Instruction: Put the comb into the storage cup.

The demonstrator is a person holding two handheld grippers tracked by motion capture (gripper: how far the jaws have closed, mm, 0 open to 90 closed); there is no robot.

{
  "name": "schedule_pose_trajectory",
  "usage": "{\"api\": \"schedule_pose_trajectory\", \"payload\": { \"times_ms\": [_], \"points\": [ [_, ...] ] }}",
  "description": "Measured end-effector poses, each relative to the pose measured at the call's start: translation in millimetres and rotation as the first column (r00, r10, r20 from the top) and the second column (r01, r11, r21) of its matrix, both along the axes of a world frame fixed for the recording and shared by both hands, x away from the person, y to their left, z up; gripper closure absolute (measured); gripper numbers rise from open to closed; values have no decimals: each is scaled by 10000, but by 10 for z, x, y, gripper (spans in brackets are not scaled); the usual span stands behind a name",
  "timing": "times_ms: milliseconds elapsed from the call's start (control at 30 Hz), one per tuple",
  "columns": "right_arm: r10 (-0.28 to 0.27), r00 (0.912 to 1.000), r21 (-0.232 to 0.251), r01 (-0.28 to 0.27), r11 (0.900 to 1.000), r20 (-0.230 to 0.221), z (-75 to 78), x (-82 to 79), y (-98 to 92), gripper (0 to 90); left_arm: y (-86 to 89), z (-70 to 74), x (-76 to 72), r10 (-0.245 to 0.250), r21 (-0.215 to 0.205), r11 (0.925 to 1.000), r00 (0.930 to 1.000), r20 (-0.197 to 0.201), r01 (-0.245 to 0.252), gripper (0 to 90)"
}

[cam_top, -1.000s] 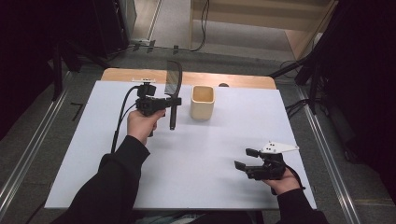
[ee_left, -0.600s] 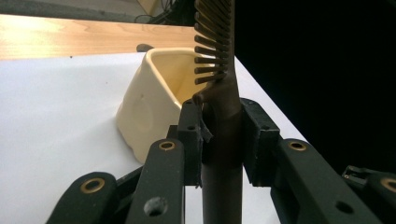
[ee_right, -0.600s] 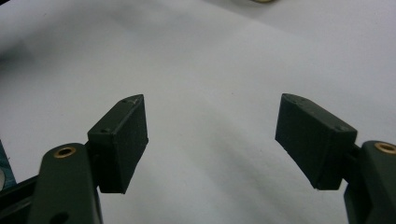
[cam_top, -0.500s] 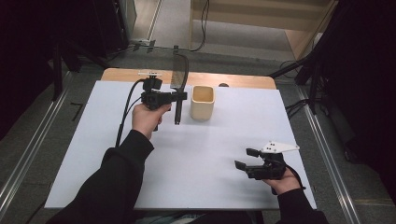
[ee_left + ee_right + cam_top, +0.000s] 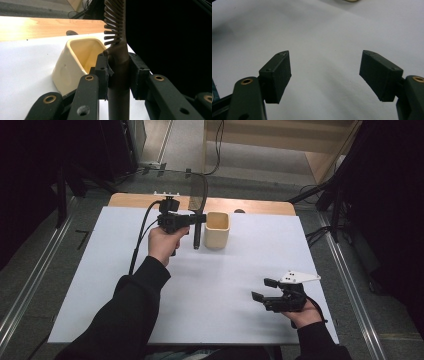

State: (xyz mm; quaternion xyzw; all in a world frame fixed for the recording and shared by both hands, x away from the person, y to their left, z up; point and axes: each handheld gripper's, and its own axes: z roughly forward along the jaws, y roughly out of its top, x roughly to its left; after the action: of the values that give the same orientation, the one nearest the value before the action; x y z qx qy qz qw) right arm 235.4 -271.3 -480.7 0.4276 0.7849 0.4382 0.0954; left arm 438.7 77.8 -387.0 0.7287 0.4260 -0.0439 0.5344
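My left gripper (image 5: 197, 220) is shut on the handle of a dark toothed comb (image 5: 199, 190), which it holds upright above the table. The comb's handle end (image 5: 196, 240) hangs just left of a cream square cup (image 5: 217, 230) that stands at the back of the white table (image 5: 240, 260). In the left gripper view the pads (image 5: 102, 72) press the comb's handle (image 5: 119, 97) from both sides, and the cup (image 5: 72, 60) stands behind them to the left. My right gripper (image 5: 263, 289) rests low near the front right, open, with nothing between its pads (image 5: 277, 75).
A wooden strip (image 5: 250, 206) runs along the table's far edge, with a small dark spot behind the cup. The left gripper's cable (image 5: 140, 237) trails down beside the forearm. Metal rails flank the table on both sides.
My left hand has carried the comb to the right and a little higher, closer to the cup. The right hand has kept still.
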Motion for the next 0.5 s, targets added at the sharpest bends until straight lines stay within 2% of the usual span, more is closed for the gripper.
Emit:
{"api": "schedule_pose_trajectory", "payload": {
  "times_ms": [500],
  "points": [
    [35,10000,16,-35,10000,-43,2,-3,6,235,-117,107,154,77,193,9998,9997,246,-82,730]
  ]
}}
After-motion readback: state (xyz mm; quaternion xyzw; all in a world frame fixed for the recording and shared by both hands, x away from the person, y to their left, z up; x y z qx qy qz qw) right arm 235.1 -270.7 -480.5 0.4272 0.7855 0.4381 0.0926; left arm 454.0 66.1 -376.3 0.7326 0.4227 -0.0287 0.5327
